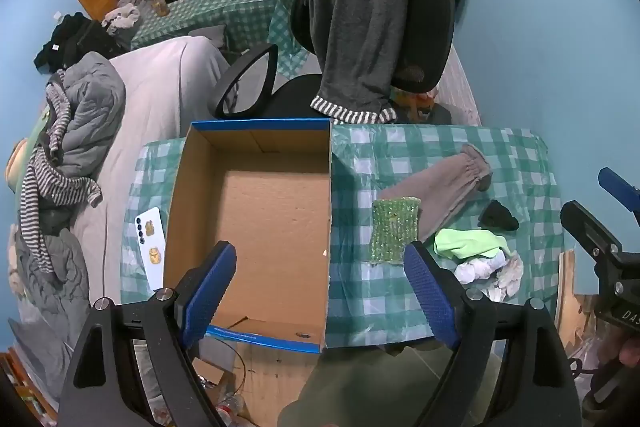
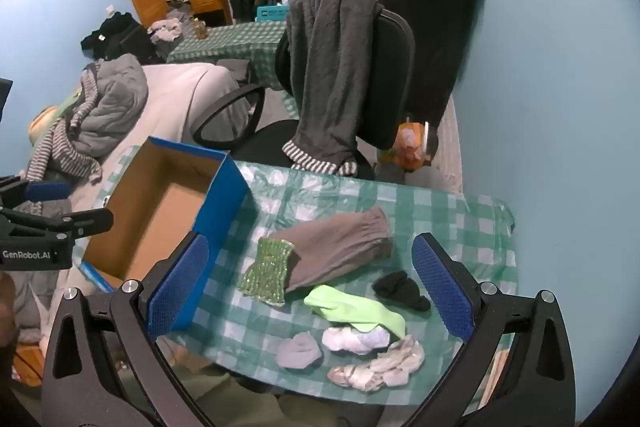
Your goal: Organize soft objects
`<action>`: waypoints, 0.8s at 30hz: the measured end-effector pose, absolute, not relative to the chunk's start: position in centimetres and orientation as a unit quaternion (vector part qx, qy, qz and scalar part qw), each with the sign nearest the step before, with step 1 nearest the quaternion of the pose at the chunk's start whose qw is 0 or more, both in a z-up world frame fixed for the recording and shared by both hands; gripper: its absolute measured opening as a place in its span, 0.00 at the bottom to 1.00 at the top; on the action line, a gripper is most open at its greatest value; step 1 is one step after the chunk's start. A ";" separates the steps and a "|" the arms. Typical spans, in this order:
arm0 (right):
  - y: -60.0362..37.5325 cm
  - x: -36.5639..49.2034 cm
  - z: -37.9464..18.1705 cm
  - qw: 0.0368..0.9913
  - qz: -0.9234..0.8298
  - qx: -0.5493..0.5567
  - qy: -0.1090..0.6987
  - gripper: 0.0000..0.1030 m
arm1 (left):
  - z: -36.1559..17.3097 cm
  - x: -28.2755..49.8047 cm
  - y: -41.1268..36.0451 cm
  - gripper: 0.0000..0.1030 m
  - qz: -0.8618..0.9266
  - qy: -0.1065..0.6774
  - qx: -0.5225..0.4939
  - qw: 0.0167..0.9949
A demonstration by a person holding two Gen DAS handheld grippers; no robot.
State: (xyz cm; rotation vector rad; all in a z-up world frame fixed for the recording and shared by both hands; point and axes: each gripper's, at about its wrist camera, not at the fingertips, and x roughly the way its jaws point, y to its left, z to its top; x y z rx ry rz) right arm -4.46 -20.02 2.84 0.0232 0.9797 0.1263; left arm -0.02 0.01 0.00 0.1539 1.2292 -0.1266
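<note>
An empty open cardboard box [image 1: 276, 219] with blue sides stands on the checked table [image 1: 400, 291], also in the right wrist view [image 2: 168, 211]. Right of it lie soft items: a green knitted cloth [image 2: 267, 271], a brown sleeve-like cloth [image 2: 340, 247], a lime green cloth [image 2: 352, 311], a black sock [image 2: 400, 290], a white bundle [image 2: 356, 341], a grey bundle [image 2: 299, 349] and a pale crumpled cloth [image 2: 380, 367]. My left gripper [image 1: 320, 291] is open and empty above the box's near right corner. My right gripper [image 2: 310, 293] is open and empty above the soft items.
A white phone [image 1: 151, 247] lies on the table left of the box. An office chair [image 1: 372, 27] draped with a grey garment stands behind the table. A bed with piled clothes [image 1: 80, 131] is at the left. The blue wall [image 2: 560, 107] is at the right.
</note>
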 end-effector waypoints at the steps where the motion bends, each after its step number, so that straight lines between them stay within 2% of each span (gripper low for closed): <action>1: -20.1 -4.5 2.8 0.881 0.060 0.011 0.469 0.98 | 0.0 -0.1 0.0 0.85 -0.059 0.576 0.073 0.812; 24: -21.2 -4.6 2.5 0.876 0.053 0.020 0.479 0.98 | -1.0 0.1 -0.2 0.85 -0.061 0.590 0.063 0.803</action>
